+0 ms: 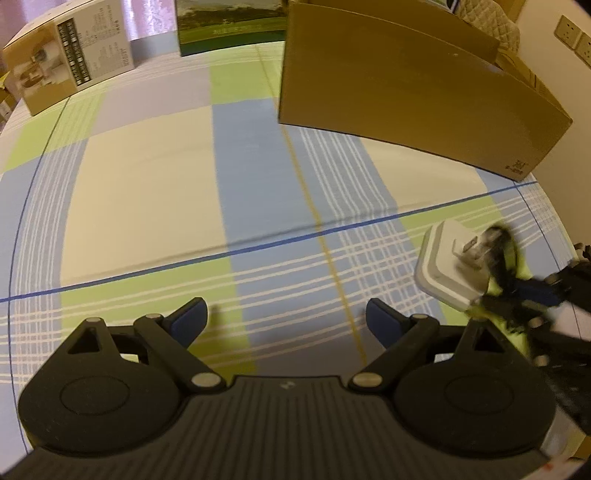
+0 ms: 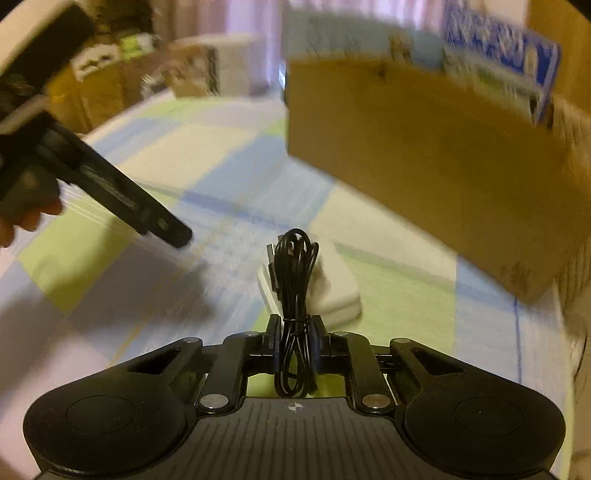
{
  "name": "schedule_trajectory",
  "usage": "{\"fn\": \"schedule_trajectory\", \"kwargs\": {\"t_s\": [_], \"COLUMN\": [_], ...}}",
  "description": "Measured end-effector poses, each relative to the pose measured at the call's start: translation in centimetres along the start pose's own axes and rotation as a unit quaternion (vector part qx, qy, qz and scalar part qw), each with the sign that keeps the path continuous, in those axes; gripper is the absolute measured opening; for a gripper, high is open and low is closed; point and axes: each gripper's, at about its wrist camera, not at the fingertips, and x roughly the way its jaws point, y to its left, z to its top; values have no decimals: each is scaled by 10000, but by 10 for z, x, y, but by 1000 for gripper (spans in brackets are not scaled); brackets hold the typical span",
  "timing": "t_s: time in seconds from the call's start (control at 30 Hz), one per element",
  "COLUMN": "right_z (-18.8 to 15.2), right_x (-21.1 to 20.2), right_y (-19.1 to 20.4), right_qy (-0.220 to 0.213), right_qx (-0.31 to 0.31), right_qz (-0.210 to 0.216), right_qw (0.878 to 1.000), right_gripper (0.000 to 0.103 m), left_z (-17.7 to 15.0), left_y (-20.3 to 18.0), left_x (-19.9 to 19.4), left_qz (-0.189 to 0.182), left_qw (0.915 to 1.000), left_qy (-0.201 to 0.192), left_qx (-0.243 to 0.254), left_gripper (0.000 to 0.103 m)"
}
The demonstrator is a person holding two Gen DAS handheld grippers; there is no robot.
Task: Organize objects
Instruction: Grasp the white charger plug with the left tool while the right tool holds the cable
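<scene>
In the right wrist view my right gripper (image 2: pixel 295 326) is shut on a tied bundle of black cable (image 2: pixel 293 273), which stands up between the jaws. Just beyond the bundle a flat white box (image 2: pixel 338 286) lies on the checked cloth. The left wrist view shows the same white box (image 1: pixel 445 267) at the right, with the blurred cable (image 1: pixel 498 254) and the right gripper (image 1: pixel 517 295) over its near corner. My left gripper (image 1: pixel 286 319) hangs open above the cloth with nothing between its blue pads. It also appears at the upper left of the right wrist view, as the left gripper (image 2: pixel 162 221).
A large open cardboard box (image 1: pixel 406 96) stands at the back right; a blue packet (image 2: pixel 498 51) sticks out of it. A printed carton (image 1: pixel 70 70) and a green box (image 1: pixel 231 29) stand at the far edge. A hand (image 2: pixel 22 221) holds the left tool.
</scene>
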Motion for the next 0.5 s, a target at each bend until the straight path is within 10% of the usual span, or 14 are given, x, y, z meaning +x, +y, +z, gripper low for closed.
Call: {"fn": "schedule_trajectory", "kwargs": {"t_s": [0.5], "right_z": [5], "right_x": [-38], "right_y": [-58], "right_qy": [-146], "right_qx": [1627], "right_qz": [-217], "right_qw": [9863], "right_gripper": [11], "left_z": [0], "left_y": [-34], "left_x": [-1], "left_qz": [-383], "left_qw": [9981], "left_qy": [-195], "left_qx": [440], "left_gripper": [86]}}
